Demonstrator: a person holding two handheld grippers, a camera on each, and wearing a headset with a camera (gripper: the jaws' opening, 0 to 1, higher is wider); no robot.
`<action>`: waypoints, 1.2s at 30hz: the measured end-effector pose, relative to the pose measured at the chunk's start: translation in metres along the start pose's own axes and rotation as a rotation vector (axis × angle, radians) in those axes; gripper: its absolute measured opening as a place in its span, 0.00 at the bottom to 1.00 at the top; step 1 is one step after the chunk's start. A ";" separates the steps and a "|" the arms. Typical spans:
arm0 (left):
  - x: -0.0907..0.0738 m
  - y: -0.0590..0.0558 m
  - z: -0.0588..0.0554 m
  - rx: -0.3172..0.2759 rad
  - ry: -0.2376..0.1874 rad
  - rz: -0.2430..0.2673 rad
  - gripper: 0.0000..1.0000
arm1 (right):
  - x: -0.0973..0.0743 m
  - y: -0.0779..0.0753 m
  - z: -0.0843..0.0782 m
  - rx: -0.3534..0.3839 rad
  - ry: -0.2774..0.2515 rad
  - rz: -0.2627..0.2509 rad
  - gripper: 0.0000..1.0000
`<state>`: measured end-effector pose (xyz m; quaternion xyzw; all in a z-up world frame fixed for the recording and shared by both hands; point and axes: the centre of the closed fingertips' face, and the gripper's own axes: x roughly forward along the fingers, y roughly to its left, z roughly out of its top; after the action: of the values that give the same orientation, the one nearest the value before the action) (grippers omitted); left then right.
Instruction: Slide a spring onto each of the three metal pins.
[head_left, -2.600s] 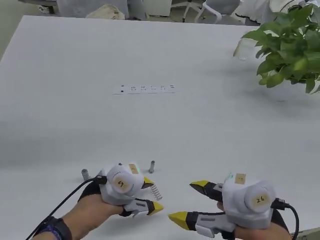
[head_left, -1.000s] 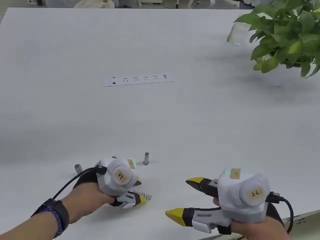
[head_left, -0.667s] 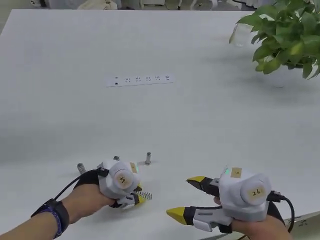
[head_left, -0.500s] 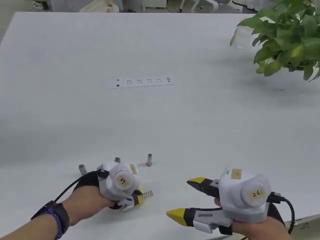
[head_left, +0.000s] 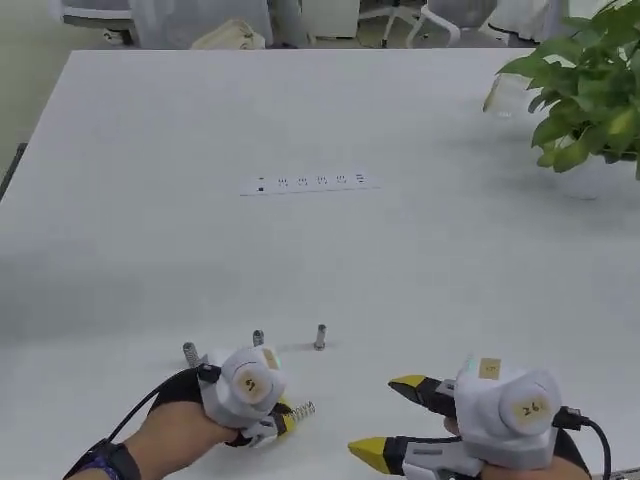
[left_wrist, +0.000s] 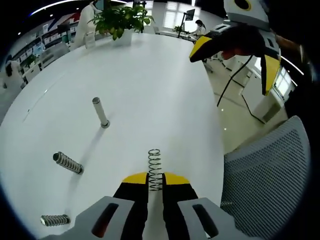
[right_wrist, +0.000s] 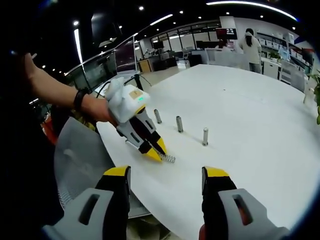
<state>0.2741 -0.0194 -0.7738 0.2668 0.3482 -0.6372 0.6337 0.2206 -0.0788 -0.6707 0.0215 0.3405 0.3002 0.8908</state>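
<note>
Two pins already carried springs, the left pin (head_left: 190, 352) and the middle pin (head_left: 258, 338); the right pin (head_left: 320, 336) stood bare on the worktop (head_left: 300, 120). My left fingers (left_wrist: 136, 179) were pinched on one end of the last spring (left_wrist: 154, 162), just near of that pin. My right fingers (right_wrist: 119, 175) hung wide and empty. Next, I judged, I had to line the spring's free end over the bare pin and slide it down.

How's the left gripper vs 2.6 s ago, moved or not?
Yes. Against the bare pin, the left gripper has drawn back toward the person, uncovering the middle pin, and now grips the spring.
</note>
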 end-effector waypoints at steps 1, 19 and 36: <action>-0.002 0.001 0.000 -0.016 -0.010 0.007 0.02 | 0.001 0.001 0.000 -0.001 0.002 0.005 0.56; -0.040 -0.001 -0.017 -0.110 -0.058 0.085 0.02 | 0.009 0.011 0.007 -0.047 0.008 0.058 0.54; -0.062 -0.007 -0.021 -0.133 -0.103 0.135 0.02 | 0.017 0.021 0.007 -0.075 0.023 0.092 0.52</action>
<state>0.2687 0.0352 -0.7377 0.2140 0.3378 -0.5814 0.7086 0.2242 -0.0513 -0.6698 0.0005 0.3380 0.3537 0.8722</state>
